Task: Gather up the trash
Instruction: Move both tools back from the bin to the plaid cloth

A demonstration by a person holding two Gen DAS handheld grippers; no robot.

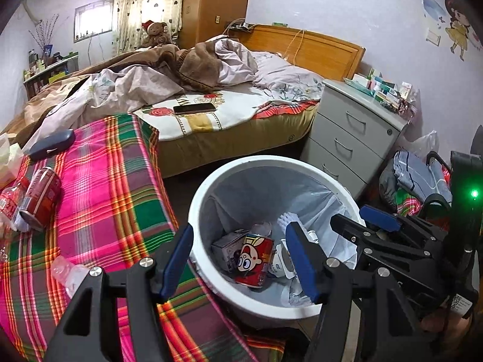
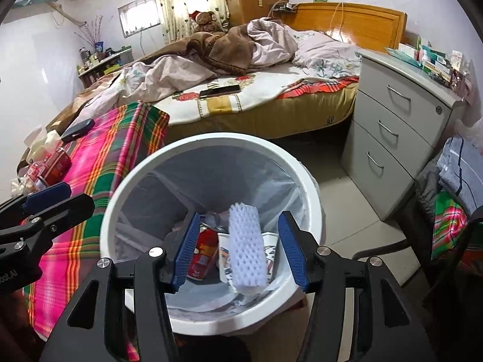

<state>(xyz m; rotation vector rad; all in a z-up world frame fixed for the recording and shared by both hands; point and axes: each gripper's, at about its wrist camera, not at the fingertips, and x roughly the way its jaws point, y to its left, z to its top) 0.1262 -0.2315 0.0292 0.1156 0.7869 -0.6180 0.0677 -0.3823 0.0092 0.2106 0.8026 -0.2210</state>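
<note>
A white trash bin (image 1: 199, 211) with a clear liner stands on the floor beside the plaid bed cover; it also shows in the right wrist view (image 2: 114, 211). Inside lie a red cartoon can (image 1: 253, 259), a small box (image 1: 225, 246) and paper cups. My left gripper (image 1: 241, 259) is open and empty over the bin's near rim. My right gripper (image 2: 238, 247) is open over the bin; a white foam net sleeve (image 2: 246, 247) is between its jaws, touching neither. On the plaid cover (image 1: 114, 187) lie a red can (image 1: 40, 197), a plastic bottle (image 1: 9, 202) and a crumpled clear wrapper (image 1: 68, 271).
A dark glasses case (image 1: 51, 144) and tissue pack (image 1: 7, 157) lie on the plaid cover. A phone (image 1: 194, 108) rests on the unmade bed. A grey drawer cabinet (image 1: 353, 132) stands right of the bin, with folded clothes (image 1: 413, 178) on a chair beyond.
</note>
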